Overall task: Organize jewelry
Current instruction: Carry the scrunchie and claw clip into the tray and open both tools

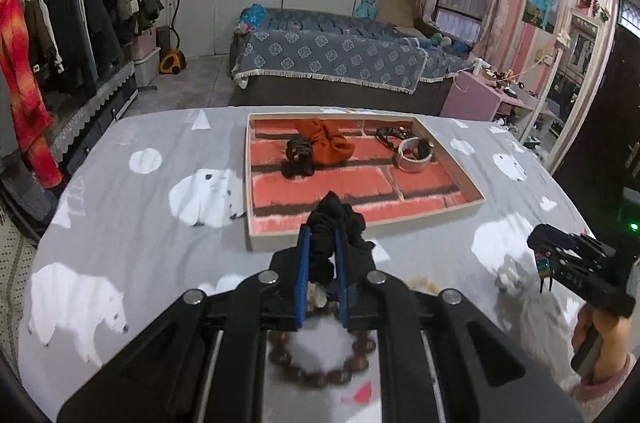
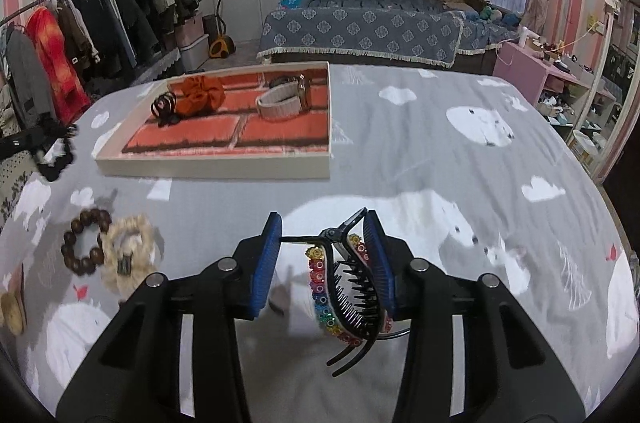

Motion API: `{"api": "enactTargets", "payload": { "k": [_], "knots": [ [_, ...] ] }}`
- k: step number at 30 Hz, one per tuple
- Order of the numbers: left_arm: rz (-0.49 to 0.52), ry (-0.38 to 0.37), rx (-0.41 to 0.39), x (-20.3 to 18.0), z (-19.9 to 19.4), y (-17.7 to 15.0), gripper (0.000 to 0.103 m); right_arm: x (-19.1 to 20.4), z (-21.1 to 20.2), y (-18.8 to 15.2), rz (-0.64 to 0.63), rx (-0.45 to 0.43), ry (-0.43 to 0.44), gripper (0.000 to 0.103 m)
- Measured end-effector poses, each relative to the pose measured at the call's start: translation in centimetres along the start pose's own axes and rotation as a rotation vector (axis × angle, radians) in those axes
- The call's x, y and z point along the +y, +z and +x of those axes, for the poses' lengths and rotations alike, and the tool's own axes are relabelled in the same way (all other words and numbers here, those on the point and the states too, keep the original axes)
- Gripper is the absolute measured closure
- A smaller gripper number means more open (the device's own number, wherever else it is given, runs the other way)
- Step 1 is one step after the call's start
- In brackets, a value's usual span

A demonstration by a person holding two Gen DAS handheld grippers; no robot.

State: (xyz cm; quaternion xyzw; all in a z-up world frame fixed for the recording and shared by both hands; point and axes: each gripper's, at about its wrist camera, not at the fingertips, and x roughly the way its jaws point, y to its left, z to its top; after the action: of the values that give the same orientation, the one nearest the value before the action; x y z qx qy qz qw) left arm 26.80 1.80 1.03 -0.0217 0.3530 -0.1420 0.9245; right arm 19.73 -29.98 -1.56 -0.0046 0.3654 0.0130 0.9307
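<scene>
Left gripper point(image 1: 322, 243) clenched on one black scrunchie point(image 1: 336, 223); right gripper point(image 2: 326, 239) grasps one jewelled hair clip point(image 2: 344, 287); tray point(image 2: 216, 169), upper left, holds four pieces.

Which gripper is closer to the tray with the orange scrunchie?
Left. The left gripper, holding a black scrunchie, hangs at the tray's near edge. The right gripper, holding a hair clip, is farther back.

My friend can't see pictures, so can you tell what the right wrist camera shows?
The right gripper holds a black hair clip with rainbow gems above a grey polar-bear bedspread. Ahead lies a tray with an orange scrunchie and a watch; a brown bead bracelet lies on the left.
</scene>
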Motion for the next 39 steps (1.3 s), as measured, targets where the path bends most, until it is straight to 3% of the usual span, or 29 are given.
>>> {"api": "enactTargets", "payload": {
  "k": [12,20,29,39],
  "knots": [
    [0.05,-0.022,0.066,0.1,8.1,3.9,0.091,2.2,3.6,6.8,-0.025,-0.007,0.008,0.061],
    [0.034,-0.015,0.121,1.6,12.3,5.2,0.091,4.2,9.3,10.7,-0.034,0.032,0.03,0.061],
    [0.036,0.011,0.181,2.2,16.4,6.5,0.091,4.7,14.9,12.1,-0.045,0.102,0.002,0.061],
    [0.036,0.038,0.246,2.6,19.5,5.9,0.091,4.5,19.0,11.7,-0.032,0.142,0.002,0.061]
  ]
}}
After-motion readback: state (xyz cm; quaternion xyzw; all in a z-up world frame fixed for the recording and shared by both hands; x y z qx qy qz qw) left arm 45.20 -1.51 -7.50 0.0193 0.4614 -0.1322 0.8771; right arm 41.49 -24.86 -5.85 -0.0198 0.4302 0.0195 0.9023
